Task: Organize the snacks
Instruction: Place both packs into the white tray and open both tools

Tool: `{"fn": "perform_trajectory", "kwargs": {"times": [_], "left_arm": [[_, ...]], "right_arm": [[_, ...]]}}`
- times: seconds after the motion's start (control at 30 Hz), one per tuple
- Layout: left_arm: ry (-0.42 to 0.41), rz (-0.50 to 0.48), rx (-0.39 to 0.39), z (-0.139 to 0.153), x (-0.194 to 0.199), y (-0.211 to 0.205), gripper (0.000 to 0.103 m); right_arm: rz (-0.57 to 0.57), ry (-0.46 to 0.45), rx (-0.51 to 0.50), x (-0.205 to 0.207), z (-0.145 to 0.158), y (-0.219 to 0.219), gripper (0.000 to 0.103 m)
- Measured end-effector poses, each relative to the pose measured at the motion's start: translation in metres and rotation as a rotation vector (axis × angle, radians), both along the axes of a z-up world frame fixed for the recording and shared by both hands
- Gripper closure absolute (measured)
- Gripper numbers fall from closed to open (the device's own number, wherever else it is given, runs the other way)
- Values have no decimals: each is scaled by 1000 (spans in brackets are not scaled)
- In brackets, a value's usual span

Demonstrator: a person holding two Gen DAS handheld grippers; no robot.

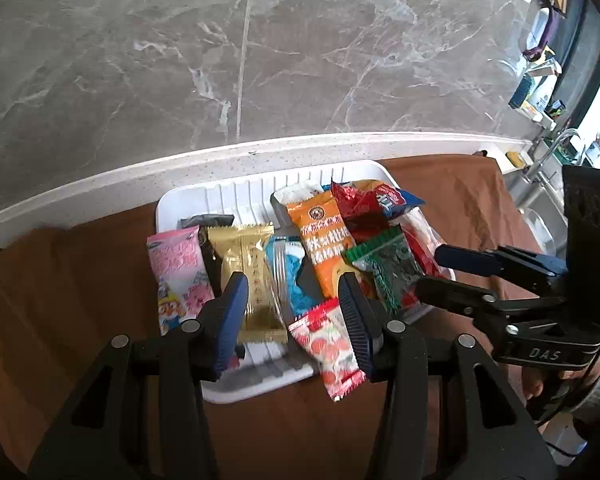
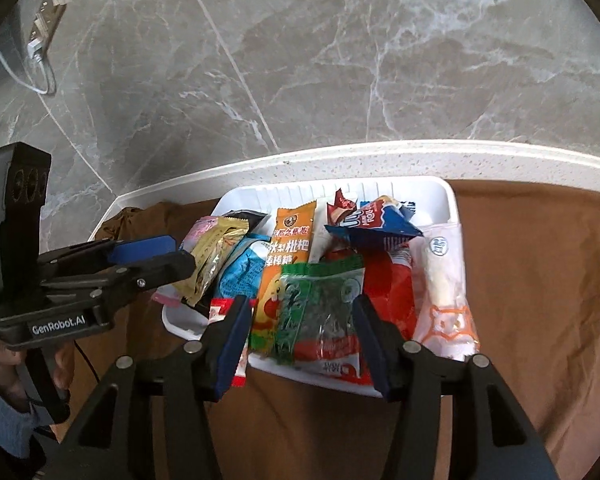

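Observation:
A white ribbed tray [image 1: 188, 196] [image 2: 420, 184] on a brown cloth holds several snack packets. From left lie a pink packet [image 1: 178, 272], a gold one [image 1: 252, 264], a blue one [image 1: 296, 276], an orange one [image 1: 324, 240] [image 2: 288, 248] and a green seaweed one [image 1: 388, 268] [image 2: 324, 304]. A red-and-white strawberry packet [image 1: 332, 344] hangs over the tray's front edge. My left gripper [image 1: 296, 320] [image 2: 182, 256] hovers open above the gold and blue packets, holding nothing. My right gripper [image 2: 300, 332] [image 1: 430, 270] stands open over the green packet, its pads clear of it.
A red-and-blue crumpled bag [image 2: 376, 224] and a white sausage packet [image 2: 444, 280] fill the tray's right side. The brown cloth [image 2: 540, 280] covers the counter up to a white rim [image 1: 100, 196] below a grey marble wall. A faucet [image 1: 548, 156] stands far right; a power strip [image 2: 44, 20] hangs on the wall.

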State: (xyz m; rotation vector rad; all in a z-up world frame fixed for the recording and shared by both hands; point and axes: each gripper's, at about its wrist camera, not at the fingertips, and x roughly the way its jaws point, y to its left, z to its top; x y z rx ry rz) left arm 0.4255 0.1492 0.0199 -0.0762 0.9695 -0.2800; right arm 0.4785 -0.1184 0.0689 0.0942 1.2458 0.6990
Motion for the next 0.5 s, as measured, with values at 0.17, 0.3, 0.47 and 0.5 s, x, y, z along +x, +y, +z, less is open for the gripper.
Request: {"fn": "perform_trajectory", "kwargs": {"times": [0.17,0.3,0.47,0.5], "left_arm": [[4,-14,4,3,-21,4,58],[12,-19,20,0,-39,6,58],[20,-16,22,-4,-49,11,57],[19,-14,21,-5,-50,12,57]], "right_arm": [[47,-18,-9,-21,11,-3,44],[134,-5,-23,-42,10,9,44],[264,-73,-110,-70,3,39,43],[283,-98,-132,-73,1,45,43]]}}
